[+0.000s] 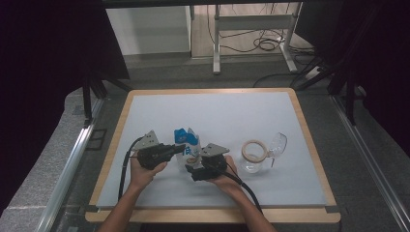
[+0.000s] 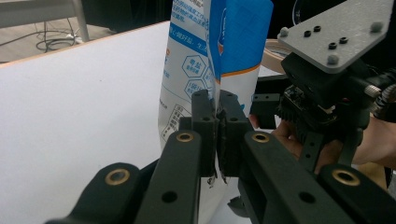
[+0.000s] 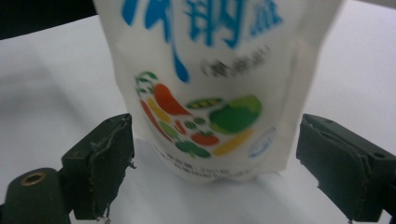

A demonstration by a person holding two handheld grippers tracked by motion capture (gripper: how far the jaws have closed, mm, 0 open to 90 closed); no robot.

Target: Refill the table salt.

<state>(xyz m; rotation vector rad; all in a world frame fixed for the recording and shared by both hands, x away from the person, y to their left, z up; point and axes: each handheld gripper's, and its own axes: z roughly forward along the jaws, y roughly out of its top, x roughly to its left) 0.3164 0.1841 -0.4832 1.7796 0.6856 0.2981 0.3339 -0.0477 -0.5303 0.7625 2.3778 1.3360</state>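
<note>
Near the front edge of the table, left of its middle: a white and blue stand-up plastic pouch (image 1: 188, 147) printed with vegetables stands upright on the pale grey table top (image 1: 232, 116), between the two hand-held tools.
Left gripper: the left gripper (image 1: 180, 149) reaches in level from the pouch's left side; the left gripper view shows its two black jaws pressed tight together on the thin side seam of the pouch (image 2: 215, 56), pinching it.
Right gripper: the right gripper (image 1: 196, 170) sits just in front of the pouch, on its side nearer the front edge of the table; in the right gripper view its jaws stand wide apart, one either side of the pouch's base (image 3: 210, 107), with no pad touching it.
Pouch face: the side turned to the right gripper carries blue lettering above pictures of carrots, peas, tomatoes and a green pepper; the print is blurred, so the words cannot be read.
Person: a hand (image 1: 143, 171) holds the left gripper from behind, and the other hand (image 1: 223, 180) holds the right one; both forearms come in over the front edge.
Right of the pouch: a clear glass jug (image 1: 263, 153) with a pale ring-shaped rim stands well apart from the pouch, toward the table's right edge.
Table frame: a light wooden border (image 1: 309, 140) runs round the grey top.
</note>
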